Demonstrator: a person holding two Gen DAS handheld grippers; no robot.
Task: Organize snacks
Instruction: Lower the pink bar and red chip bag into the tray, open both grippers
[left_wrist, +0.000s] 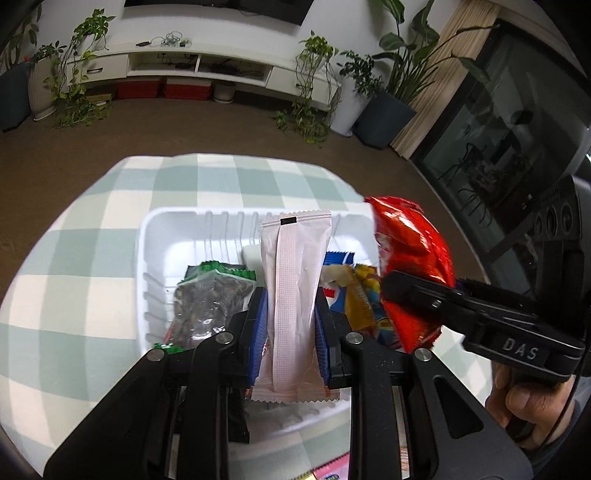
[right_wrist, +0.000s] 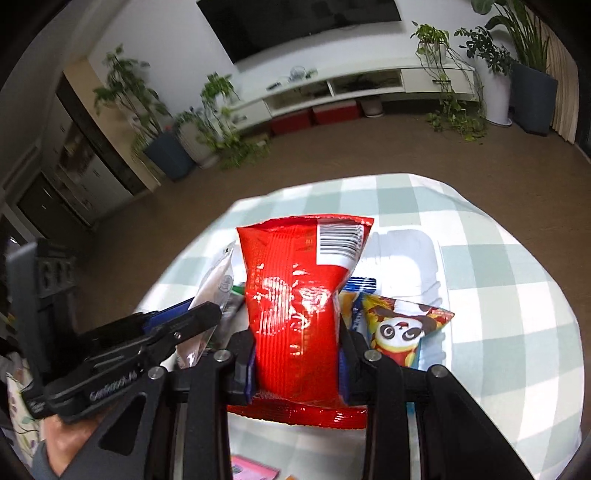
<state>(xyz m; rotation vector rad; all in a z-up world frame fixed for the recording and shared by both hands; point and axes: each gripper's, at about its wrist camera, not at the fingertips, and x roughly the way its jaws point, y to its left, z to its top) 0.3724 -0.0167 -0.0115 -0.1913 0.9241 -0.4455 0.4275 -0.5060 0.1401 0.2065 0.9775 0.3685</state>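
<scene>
Checked pale-green cloth (left_wrist: 74, 236) covers the table. On it, a ribbed white plastic basket (left_wrist: 159, 236) holds packets. My left gripper (left_wrist: 288, 317) clamps a long matte pink sachet (left_wrist: 291, 295) over it; my right gripper (right_wrist: 295, 354) pinches a glossy, crinkled red bag (right_wrist: 295, 295), angled downward.

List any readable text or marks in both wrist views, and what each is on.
"DAS": right gripper body, left wrist view.
Embossed word on left gripper body: too blurred to read.
Barcode on red snack bag: digits unreadable.
Round mark on pale pink packet: unreadable.
</scene>
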